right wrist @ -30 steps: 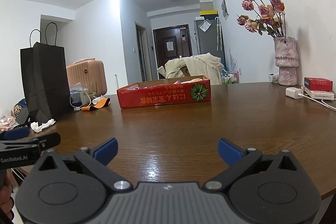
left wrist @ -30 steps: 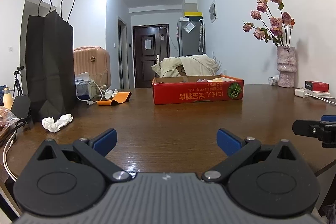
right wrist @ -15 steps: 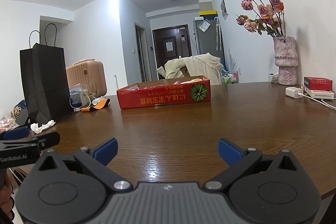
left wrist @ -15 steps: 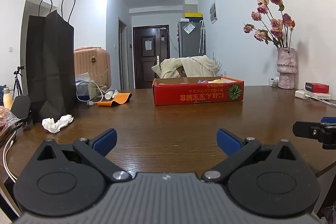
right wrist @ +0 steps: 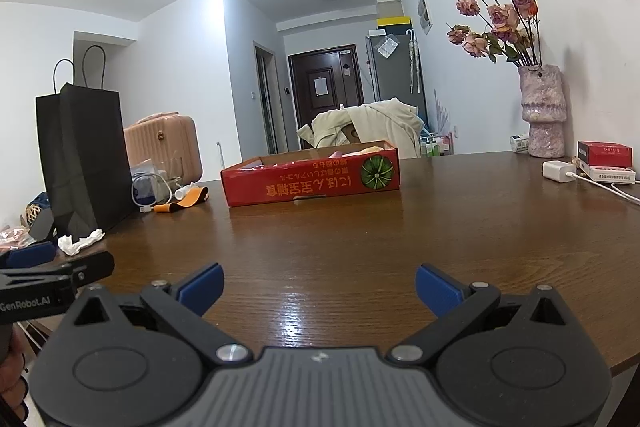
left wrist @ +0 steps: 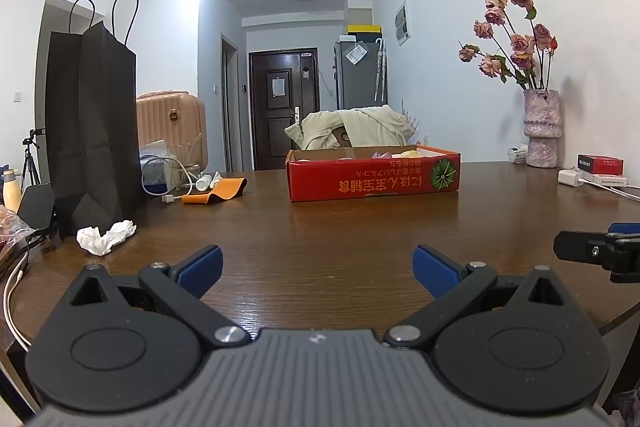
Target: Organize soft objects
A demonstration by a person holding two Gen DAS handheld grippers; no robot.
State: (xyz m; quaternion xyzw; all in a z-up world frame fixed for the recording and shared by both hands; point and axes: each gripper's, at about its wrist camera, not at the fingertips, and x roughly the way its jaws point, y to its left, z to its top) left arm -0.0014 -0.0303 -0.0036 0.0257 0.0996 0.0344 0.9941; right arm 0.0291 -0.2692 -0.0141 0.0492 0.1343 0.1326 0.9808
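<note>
Contents of red box mostly hidden by its wall; both hand-held grippers gape empty.

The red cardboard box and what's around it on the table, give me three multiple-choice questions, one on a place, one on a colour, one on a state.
1. Where does the crumpled white tissue lie?
A. Inside the red cardboard box
B. On the brown wooden table at the foot of the tall black paper bag
C. Beside the pink stone vase

2. What colour are the left gripper pads?
A. Blue
B. Orange
C. White

3. How is the right gripper?
A. Shut on a cloth
B. Shut, empty
C. Open, empty

Answers: 1 B, the tissue sits by the bag's base. 2 A, both pads show blue. 3 C, its fingers stand wide apart over bare table.
</note>
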